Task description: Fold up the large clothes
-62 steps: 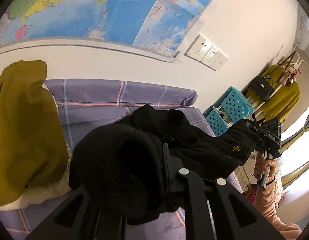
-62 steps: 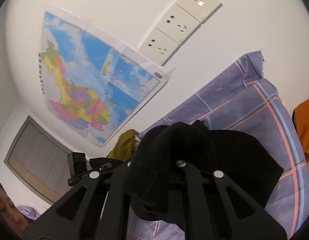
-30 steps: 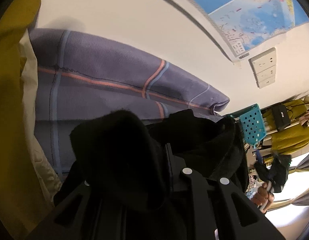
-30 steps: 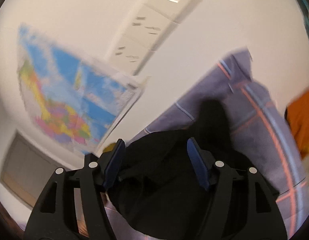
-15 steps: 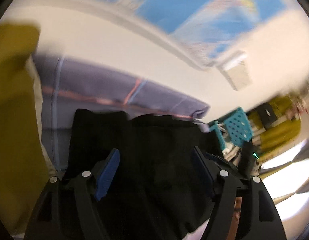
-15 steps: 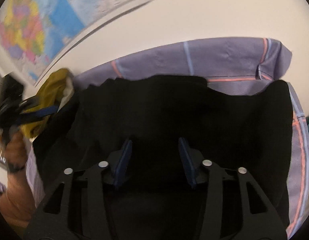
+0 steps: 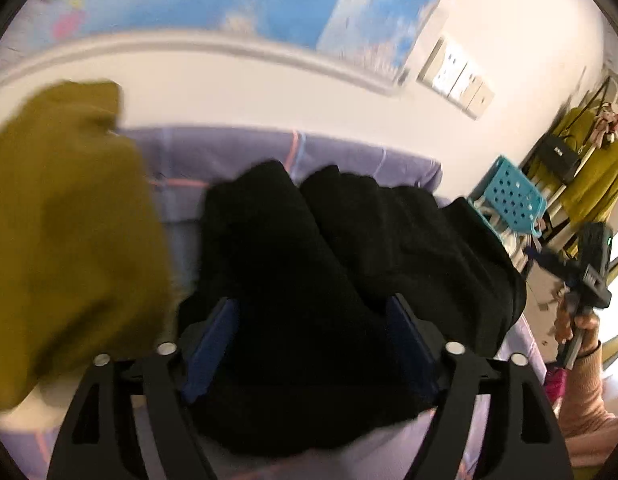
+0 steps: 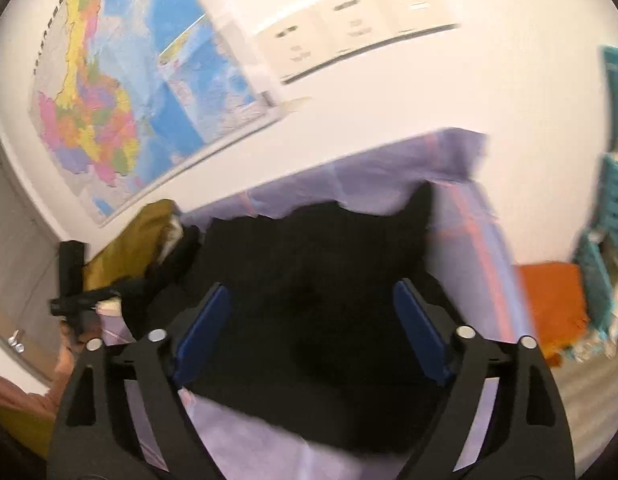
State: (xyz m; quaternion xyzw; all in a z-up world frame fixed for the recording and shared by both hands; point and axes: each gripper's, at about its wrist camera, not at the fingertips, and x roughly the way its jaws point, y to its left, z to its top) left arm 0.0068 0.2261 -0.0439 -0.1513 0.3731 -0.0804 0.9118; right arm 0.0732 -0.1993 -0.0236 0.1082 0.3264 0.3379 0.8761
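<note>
1. A colourful wall map point(image 8: 109, 92) hangs beside a row of wall sockets point(image 8: 349, 28).
2. A mustard-yellow garment point(image 7: 61, 232) lies on the lilac checked bedsheet point(image 7: 349, 156).
3. A turquoise perforated basket point(image 7: 513, 196) stands near hanging clothes point(image 7: 597, 184).
4. An orange cloth point(image 8: 553, 300) lies beside the bed.

mustard garment point(image 7: 65, 232) crowding left (wall behind)

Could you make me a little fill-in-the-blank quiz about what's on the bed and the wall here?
1. The garment lying on the purple checked sheet in front of both grippers is ____ in colour.
2. The jaws of the right gripper stand ____.
3. The paper pinned to the wall beside the sockets is a ____.
4. The perforated basket past the bed is ____ in colour.

Missing words: black; open; map; turquoise
</note>
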